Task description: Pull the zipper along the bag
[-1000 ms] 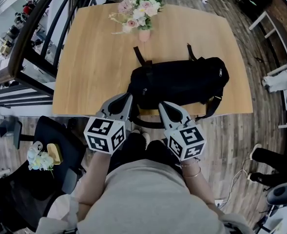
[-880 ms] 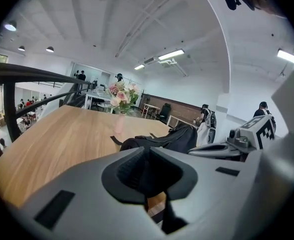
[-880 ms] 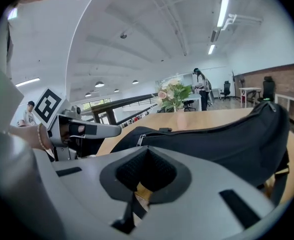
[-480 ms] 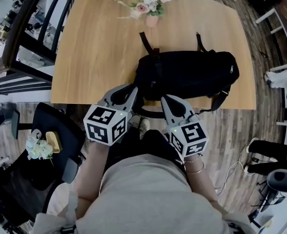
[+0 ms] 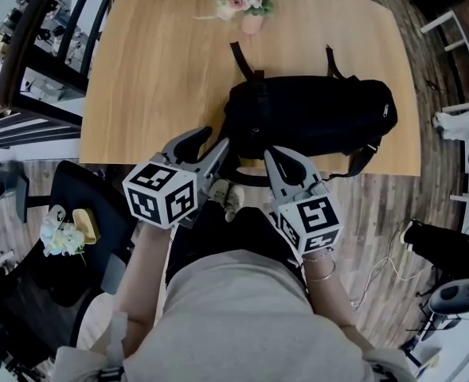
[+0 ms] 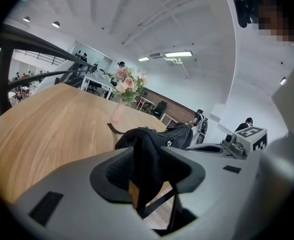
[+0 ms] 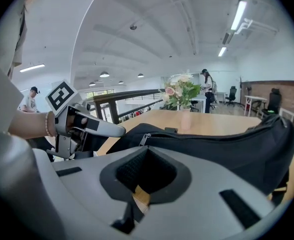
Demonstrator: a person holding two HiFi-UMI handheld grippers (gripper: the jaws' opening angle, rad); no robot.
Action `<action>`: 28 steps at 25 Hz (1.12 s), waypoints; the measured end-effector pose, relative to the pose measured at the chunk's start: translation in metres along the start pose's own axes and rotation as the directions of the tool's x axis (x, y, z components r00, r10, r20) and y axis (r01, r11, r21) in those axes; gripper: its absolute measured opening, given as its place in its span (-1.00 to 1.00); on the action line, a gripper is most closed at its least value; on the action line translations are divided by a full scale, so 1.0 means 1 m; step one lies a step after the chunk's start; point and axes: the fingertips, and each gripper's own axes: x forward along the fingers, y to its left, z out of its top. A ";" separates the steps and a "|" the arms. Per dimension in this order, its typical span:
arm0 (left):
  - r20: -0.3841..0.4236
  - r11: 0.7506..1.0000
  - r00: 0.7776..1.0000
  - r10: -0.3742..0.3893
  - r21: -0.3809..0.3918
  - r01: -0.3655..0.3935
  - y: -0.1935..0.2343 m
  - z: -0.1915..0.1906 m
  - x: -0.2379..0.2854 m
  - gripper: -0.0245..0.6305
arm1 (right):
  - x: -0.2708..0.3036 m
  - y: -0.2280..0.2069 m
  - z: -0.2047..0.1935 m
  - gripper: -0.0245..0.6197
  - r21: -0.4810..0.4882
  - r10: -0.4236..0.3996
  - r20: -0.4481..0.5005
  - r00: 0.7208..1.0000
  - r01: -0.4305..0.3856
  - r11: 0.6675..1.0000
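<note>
Left tool [image 5: 216, 138] is spreading its jaws at the eight o'clock corner of the bag [image 5: 314, 122], risking pinching fabric, not the zipper [image 7: 143, 139]; right tool [image 5: 272, 154] is sitting closed.

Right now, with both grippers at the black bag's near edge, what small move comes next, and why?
Probably close the left gripper on the black bag's end. Its jaws have just been opening, and the bag's fabric stands between them, not yet pinched. Holding it there would steady the bag while the shut right gripper goes for the zipper pull.
</note>
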 end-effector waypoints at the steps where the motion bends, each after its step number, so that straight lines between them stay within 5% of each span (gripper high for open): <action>1: -0.010 1.000 1.000 -0.024 -0.015 0.023 -0.001 -0.002 0.003 -0.40 | 0.000 0.001 0.001 -0.90 -0.022 -0.001 0.000 1.000 0.001 1.000; 10: -0.100 0.974 0.975 -0.200 -0.127 0.187 -0.012 -0.024 0.030 -0.33 | 0.010 0.011 0.022 -0.92 -0.238 -0.004 0.015 1.000 0.007 0.971; 13: -0.092 0.961 0.964 -0.250 -0.148 0.235 -0.013 -0.025 0.031 -0.43 | 0.016 0.014 0.019 -0.70 -0.269 0.009 -0.007 1.000 -0.010 0.963; 20: -0.064 0.950 0.954 -0.293 -0.133 0.283 -0.019 -0.025 0.028 -0.66 | 0.018 0.019 0.014 -0.74 -0.471 -0.047 -0.036 0.998 0.025 0.882; 28: -0.067 0.941 0.945 -0.320 -0.137 0.309 -0.020 -0.024 0.026 -0.69 | 0.029 0.022 0.002 -0.75 -0.445 -0.026 -0.092 0.995 -0.018 0.895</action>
